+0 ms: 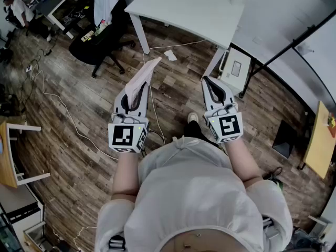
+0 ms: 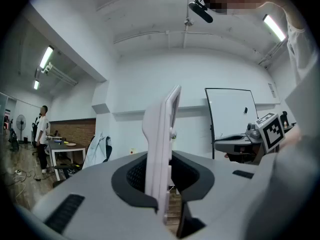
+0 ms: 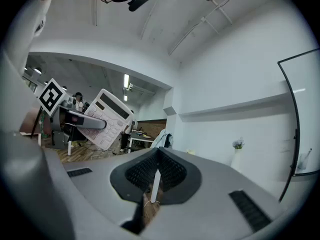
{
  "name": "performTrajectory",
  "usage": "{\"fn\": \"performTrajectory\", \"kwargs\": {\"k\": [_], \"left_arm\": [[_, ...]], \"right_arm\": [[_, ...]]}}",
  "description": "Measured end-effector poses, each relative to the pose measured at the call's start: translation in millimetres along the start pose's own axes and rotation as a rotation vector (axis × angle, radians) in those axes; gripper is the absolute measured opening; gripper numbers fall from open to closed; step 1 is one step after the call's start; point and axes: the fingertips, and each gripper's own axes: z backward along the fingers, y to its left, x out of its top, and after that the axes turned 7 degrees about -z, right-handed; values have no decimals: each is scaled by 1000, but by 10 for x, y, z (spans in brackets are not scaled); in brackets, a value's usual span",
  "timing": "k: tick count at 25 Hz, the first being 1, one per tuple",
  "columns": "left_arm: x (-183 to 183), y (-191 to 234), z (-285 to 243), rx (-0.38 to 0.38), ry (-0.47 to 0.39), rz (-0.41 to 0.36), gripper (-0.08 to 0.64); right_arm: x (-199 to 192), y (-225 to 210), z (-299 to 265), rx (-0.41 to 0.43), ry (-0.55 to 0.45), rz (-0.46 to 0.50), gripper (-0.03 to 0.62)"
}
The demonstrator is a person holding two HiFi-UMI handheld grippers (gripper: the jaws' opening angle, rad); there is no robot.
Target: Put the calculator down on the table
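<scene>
Edgewise in left gripper [image 1: 136, 100], calculator [image 1: 143, 77], long axis forward toward table [image 1: 184, 7].

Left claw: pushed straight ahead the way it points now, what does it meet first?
Probably the white table: in the head view the left claw, shut on the calculator, points at its near edge, with nothing standing between. Whether it clears the tabletop is unclear.
</scene>
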Motion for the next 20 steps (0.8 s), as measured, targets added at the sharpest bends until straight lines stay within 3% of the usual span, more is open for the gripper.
{"fn": "performTrajectory", "kwargs": {"k": [11,20], "left_arm": [[-13,36,20,-6,0,5,87],[-149,165,-44,24,17,18,87]], "right_arm": [[-27,58,-31,4,10,3,2],[-149,96,-295,58,40,20,5]]}}
